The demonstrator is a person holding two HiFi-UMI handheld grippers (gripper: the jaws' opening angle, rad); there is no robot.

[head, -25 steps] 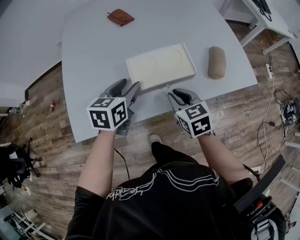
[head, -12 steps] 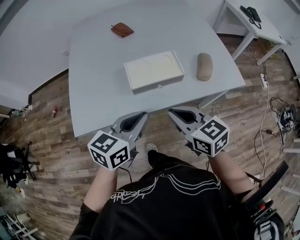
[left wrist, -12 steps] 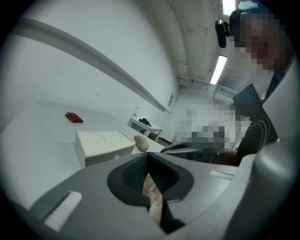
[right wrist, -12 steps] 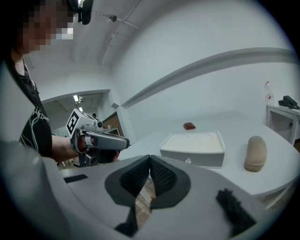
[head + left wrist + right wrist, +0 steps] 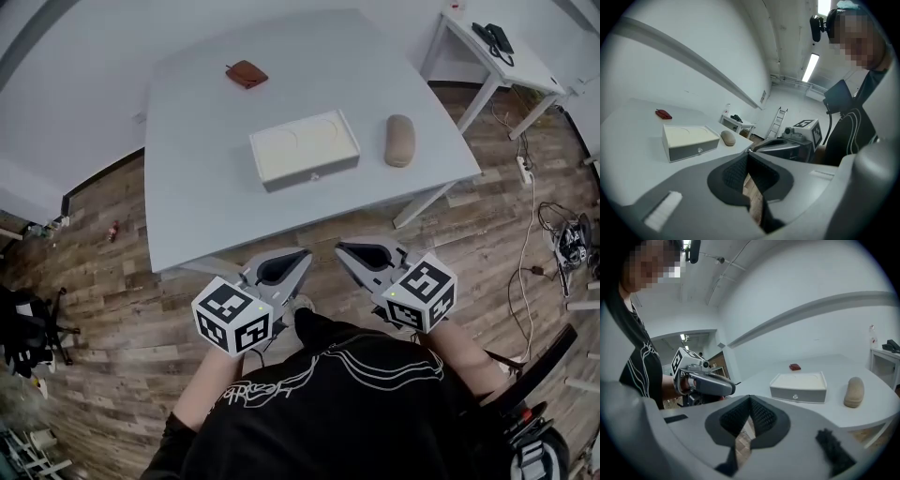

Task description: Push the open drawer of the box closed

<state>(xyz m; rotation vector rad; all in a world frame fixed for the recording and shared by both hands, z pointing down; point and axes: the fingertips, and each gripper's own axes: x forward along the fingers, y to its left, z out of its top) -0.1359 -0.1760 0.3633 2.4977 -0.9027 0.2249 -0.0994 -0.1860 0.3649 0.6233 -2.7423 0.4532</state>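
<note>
The white box [image 5: 305, 150] lies in the middle of the grey table [image 5: 197, 197]. Its drawer front with a small knob [image 5: 315, 175] faces me and sits flush with the box. The same box [image 5: 689, 140] shows far off in the left gripper view, and again as the box [image 5: 799, 386] in the right gripper view. My left gripper [image 5: 303, 255] and right gripper [image 5: 340, 247] hang side by side over the floor, short of the table's near edge and close to my body. Both are shut with nothing between the jaws.
A tan oval object [image 5: 400, 141] lies right of the box. A red-brown pouch [image 5: 247, 73] sits at the table's far side. A second desk [image 5: 492, 47] stands at the back right. Cables [image 5: 562, 234] lie on the wooden floor to the right.
Both grippers have drawn back from the box's front, off the table and toward my body. The left jaws have gone from open to shut.
</note>
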